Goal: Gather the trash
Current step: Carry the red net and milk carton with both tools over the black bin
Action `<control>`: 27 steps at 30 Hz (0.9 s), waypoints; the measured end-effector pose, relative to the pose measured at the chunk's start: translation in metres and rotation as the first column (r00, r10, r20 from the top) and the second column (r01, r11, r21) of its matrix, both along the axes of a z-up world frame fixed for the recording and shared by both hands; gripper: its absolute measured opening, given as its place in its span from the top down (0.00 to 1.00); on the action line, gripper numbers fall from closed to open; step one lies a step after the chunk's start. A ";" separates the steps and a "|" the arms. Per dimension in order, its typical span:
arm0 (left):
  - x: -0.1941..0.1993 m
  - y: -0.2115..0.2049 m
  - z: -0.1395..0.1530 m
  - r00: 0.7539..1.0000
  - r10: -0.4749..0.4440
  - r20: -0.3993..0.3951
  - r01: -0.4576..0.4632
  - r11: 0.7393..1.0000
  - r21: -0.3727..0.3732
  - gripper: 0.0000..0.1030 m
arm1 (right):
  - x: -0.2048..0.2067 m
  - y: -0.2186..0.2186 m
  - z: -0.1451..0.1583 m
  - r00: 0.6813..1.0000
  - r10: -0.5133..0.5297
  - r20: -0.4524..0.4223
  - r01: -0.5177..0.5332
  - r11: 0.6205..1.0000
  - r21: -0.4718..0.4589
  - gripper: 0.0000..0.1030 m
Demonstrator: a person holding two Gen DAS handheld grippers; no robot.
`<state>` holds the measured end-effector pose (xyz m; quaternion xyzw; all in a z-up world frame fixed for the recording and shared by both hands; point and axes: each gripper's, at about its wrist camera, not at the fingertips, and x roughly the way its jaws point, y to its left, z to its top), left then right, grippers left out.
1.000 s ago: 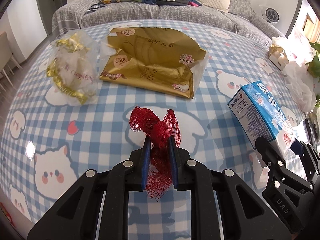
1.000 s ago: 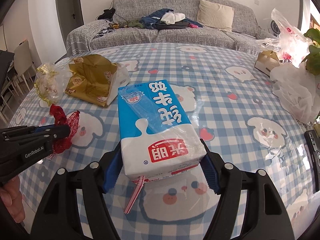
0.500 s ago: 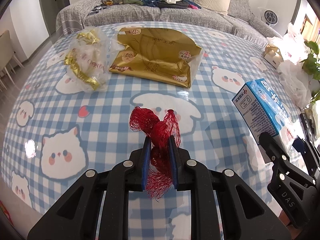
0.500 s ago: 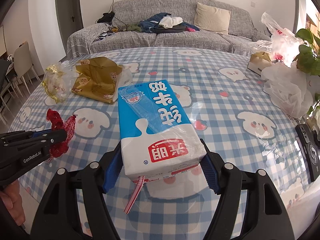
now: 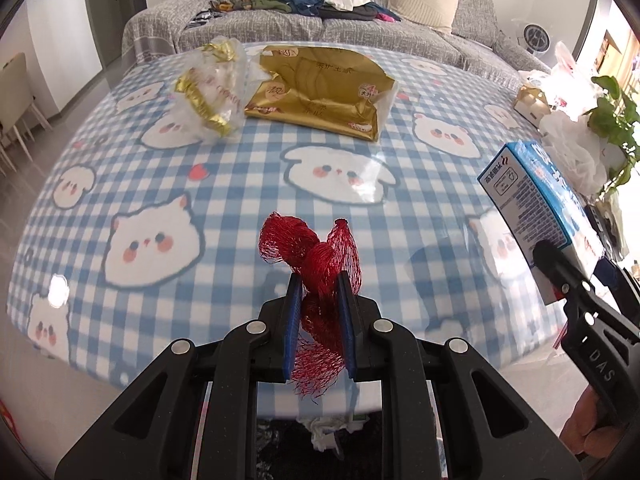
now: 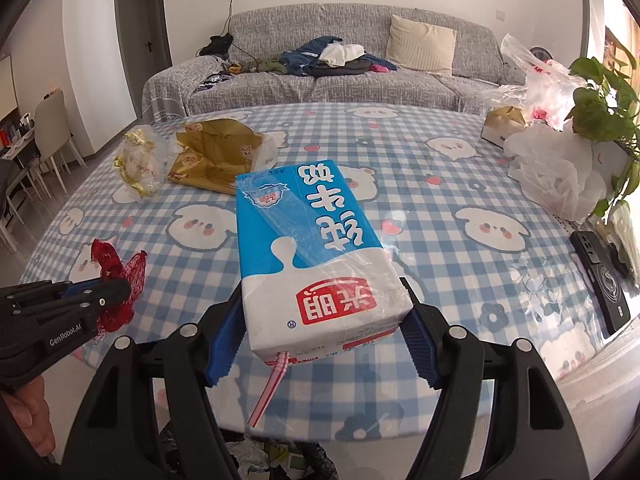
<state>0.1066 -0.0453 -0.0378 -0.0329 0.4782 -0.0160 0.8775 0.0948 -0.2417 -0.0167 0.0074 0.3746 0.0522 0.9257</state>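
My left gripper is shut on a crumpled red mesh net, held above the near edge of the round table. It also shows at the left of the right wrist view. My right gripper is shut on a blue and white milk carton with a pink straw hanging from its near end; the carton also shows in the left wrist view. A gold wrapper and a clear bag with gold trim lie on the far left of the table.
A trash bag with crumpled paper sits below the table's near edge. White plastic bags, a small box, a plant and a black phone occupy the right side. A grey sofa stands behind.
Both grippers have pulled back toward the near edge of the table with their loads. The trash bag below the edge has come into view.
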 end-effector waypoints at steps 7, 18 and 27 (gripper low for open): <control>-0.035 -0.001 0.005 1.000 -0.013 0.019 0.014 1.000 -0.028 0.84 | -0.027 -0.006 0.003 1.000 -0.014 0.005 0.014 1.000 0.018 0.35; -0.077 0.001 0.004 0.999 -0.027 0.032 0.028 0.999 -0.042 0.84 | -0.054 -0.002 0.004 1.000 -0.002 0.026 0.002 1.000 0.002 0.35; -0.103 0.017 -0.001 1.000 -0.008 0.028 0.009 0.998 -0.057 0.84 | -0.078 -0.007 0.008 0.999 -0.011 0.041 0.011 1.000 0.017 0.35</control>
